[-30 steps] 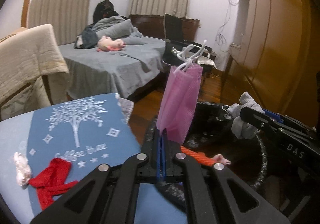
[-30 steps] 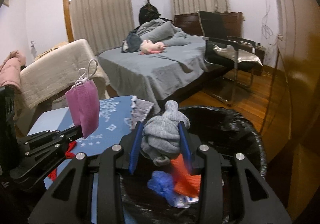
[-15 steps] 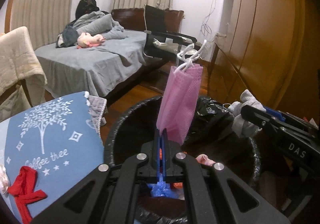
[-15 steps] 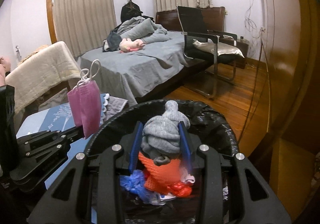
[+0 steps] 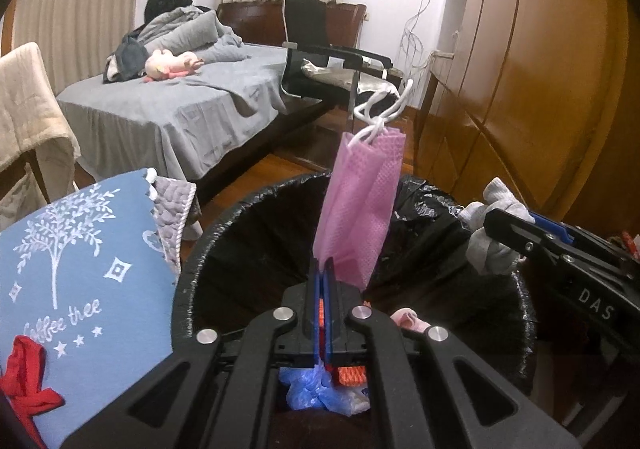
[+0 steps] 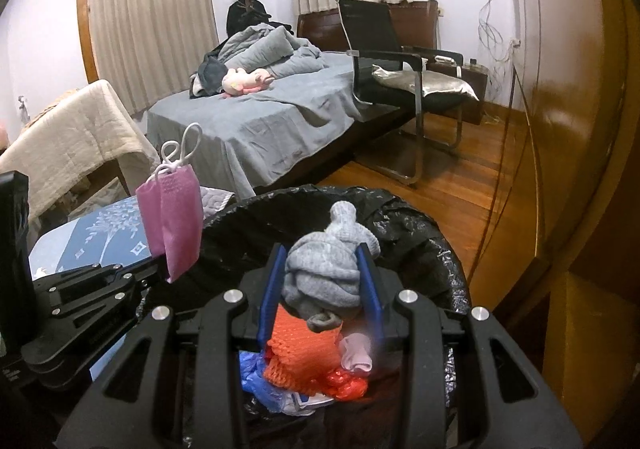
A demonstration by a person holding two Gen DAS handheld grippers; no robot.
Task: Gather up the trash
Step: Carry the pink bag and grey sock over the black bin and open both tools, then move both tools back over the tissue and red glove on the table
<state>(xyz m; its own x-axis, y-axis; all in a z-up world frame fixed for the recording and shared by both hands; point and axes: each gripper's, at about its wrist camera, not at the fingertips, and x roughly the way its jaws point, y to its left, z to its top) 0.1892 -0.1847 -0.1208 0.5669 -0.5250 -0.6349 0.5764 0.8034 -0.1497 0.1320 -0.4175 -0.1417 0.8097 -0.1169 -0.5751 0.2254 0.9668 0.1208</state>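
My left gripper (image 5: 324, 269) is shut on a folded pink face mask (image 5: 358, 205) that stands up from its jaws, white ear loops on top, over the black-lined trash bin (image 5: 224, 233). The right wrist view shows that mask (image 6: 170, 221) at the left. My right gripper (image 6: 322, 269) is shut on a balled grey sock (image 6: 326, 269) above the same bin (image 6: 424, 233); the sock (image 5: 490, 245) shows at the right of the left wrist view. Orange netting (image 6: 304, 353), blue plastic (image 6: 256, 377) and a small pink piece (image 6: 358, 353) lie inside the bin.
A blue cloth printed with a white tree (image 5: 76, 277) covers the surface left of the bin, with a red fabric scrap (image 5: 28, 381) on it. Behind are a grey bed (image 6: 260, 121), a black chair (image 6: 400, 69), wooden wardrobe doors (image 5: 532, 89) and wood floor (image 6: 460, 185).
Both grippers moved from beside the blue cloth to over the bin and sank toward it, each keeping its hold. The bin's contents came into view.
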